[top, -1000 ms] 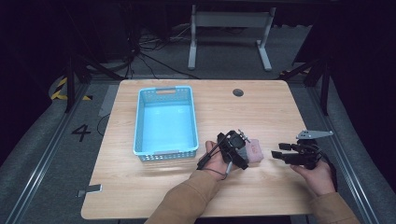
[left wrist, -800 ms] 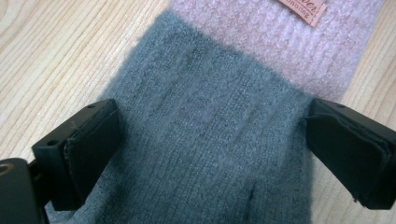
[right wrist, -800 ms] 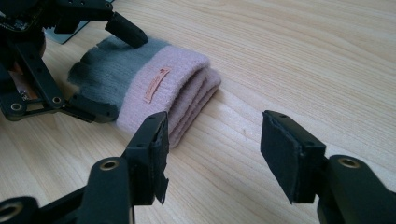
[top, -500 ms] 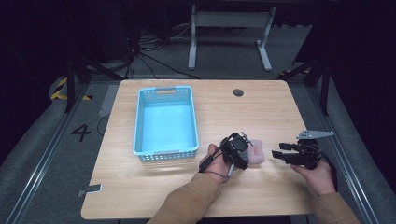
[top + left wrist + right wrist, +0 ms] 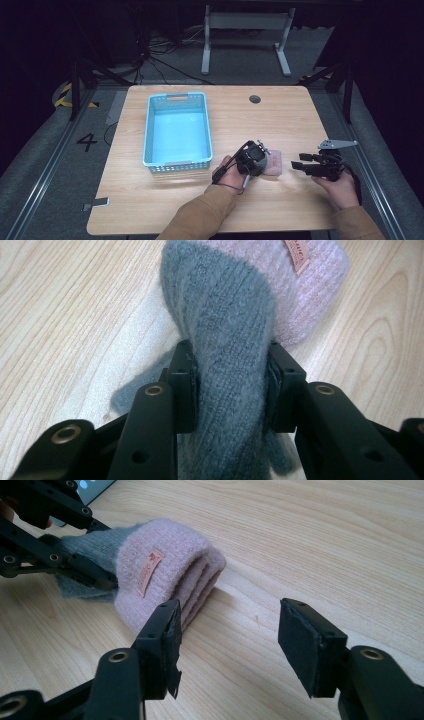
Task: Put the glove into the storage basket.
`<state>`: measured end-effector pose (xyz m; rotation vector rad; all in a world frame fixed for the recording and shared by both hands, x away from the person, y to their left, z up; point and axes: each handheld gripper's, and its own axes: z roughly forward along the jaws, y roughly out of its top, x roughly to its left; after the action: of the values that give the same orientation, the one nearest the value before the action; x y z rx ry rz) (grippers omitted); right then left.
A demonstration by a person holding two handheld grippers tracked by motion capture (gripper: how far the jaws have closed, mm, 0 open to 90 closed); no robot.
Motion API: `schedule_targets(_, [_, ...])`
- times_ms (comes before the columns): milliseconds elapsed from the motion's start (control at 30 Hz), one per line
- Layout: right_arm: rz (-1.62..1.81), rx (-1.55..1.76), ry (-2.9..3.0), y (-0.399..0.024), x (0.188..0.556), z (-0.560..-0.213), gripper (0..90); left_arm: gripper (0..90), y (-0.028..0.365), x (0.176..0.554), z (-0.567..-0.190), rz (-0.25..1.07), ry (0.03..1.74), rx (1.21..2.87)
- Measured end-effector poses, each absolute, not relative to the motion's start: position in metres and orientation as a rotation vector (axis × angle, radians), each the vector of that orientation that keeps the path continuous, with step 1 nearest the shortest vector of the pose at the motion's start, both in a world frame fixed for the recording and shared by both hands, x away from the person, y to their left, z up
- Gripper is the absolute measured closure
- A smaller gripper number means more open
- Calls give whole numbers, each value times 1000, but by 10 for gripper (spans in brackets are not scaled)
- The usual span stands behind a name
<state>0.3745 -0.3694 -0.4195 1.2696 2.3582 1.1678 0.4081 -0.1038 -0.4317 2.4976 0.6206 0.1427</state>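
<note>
Down at five o'clock on the wooden table [image 5: 280, 120], the left gripper [image 5: 254, 159] sits right over a folded knit piece [image 5: 274, 162], and from the high view most of that fabric is hidden under the black tool and the hand [image 5: 231, 172] behind it; only a pale pink corner peeks out toward three o'clock. What garment it is, I can't tell.

Left gripper view now: the jaws are closed in tight on the grey ribbed part of the knit [image 5: 227, 340], the wool bulging up between the pads, fuzzy and soft, with ribs running along its length. Beyond it at twelve o'clock lies the pink section [image 5: 310, 285], rounded at its far edge, carrying a small tan label [image 5: 297, 254] whose lettering is too small to read. The lower grey end is cut off by the bottom of the frame.

Right gripper view: the right gripper [image 5: 227, 635] is spread wide with nothing between its flat black pads, hovering just above the bare wood grain. The pink fold [image 5: 170, 575] shows as stacked layers, just beside the left-hand pad, apart from it as far as I can make out.

Over at nine o'clock from the knit stands a light blue plastic basket [image 5: 150, 135] with latticed walls, its near rim just beside the left hand. Open tabletop stretches toward twelve o'clock, up to a dark round grommet [image 5: 255, 99].
</note>
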Motion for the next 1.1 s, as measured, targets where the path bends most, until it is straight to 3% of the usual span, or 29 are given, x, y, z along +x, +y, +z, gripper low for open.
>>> schedule_targets(767, [1174, 1245, 2376, -362, 382, -419, 431, 649, -76, 397, -379, 115, 585, 2436])
schedule_targets(1100, [1160, 1238, 2391, -358, 387, -422, 430, 648, -44, 399, -352, 153, 604, 2384])
